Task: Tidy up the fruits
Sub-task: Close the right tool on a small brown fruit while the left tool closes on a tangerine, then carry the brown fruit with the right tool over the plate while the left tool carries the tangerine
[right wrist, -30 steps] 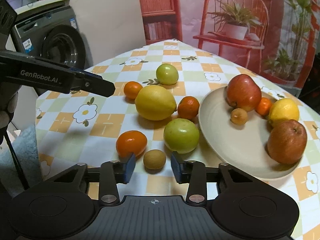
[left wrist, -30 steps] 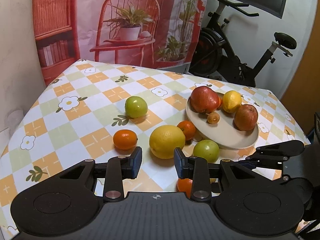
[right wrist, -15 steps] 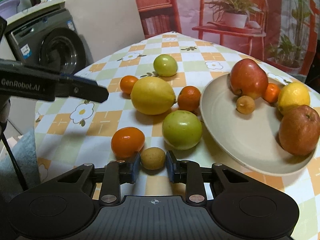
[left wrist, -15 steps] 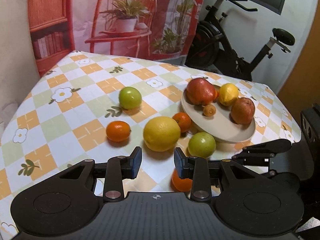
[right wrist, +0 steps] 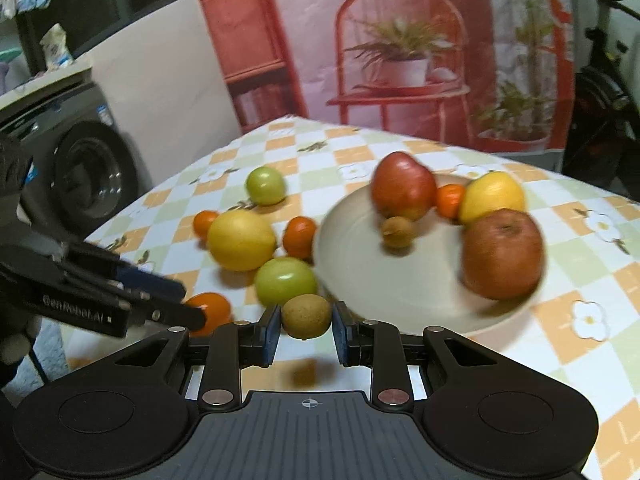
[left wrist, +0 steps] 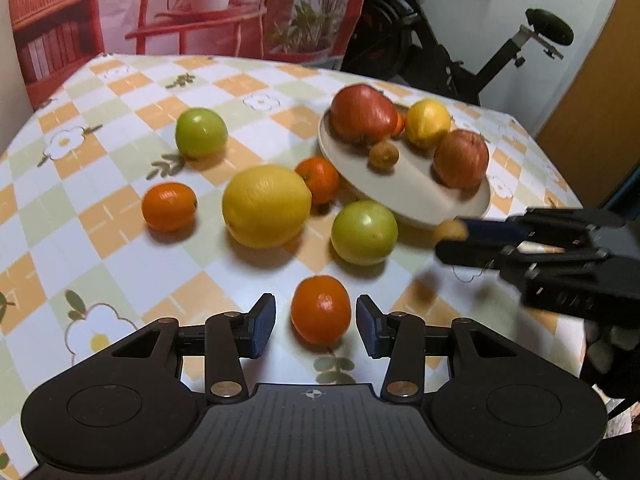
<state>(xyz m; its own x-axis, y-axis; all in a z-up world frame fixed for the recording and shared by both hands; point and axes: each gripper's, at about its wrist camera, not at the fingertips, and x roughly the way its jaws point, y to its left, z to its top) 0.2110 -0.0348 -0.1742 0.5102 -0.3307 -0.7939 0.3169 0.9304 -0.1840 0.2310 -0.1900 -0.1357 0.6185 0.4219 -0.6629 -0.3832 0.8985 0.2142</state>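
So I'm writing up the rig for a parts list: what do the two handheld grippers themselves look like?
Both are matte black plastic. The left gripper and right gripper each have a ribbed body, two round discs, silver pivot screws and two linkage fingers tipped with blue textured pads. White "GenRobot.AI" lettering runs along the left one's side.

- Tablecloth (left wrist: 120,216): checked in white, pale orange and pale green, with white yellow-centred flowers and green leaf sprigs.
- Plate (left wrist: 404,196), right of centre: plain cream.
- On the plate: two red apples, the larger (left wrist: 362,114) and the smaller (left wrist: 461,158); a yellow lemon (left wrist: 427,122); a small tan-brown fruit (left wrist: 383,154).
- On the cloth: a big yellow citrus (left wrist: 266,206), two green apples (left wrist: 201,132) (left wrist: 364,232), three orange tangerines (left wrist: 169,206) (left wrist: 319,180) (left wrist: 320,314).
- Backdrop (right wrist: 400,40), top of the frame: pink, printed with a red chair and green potted plants.
- Gripper pads (left wrist: 262,326): dark blue on black fingers.
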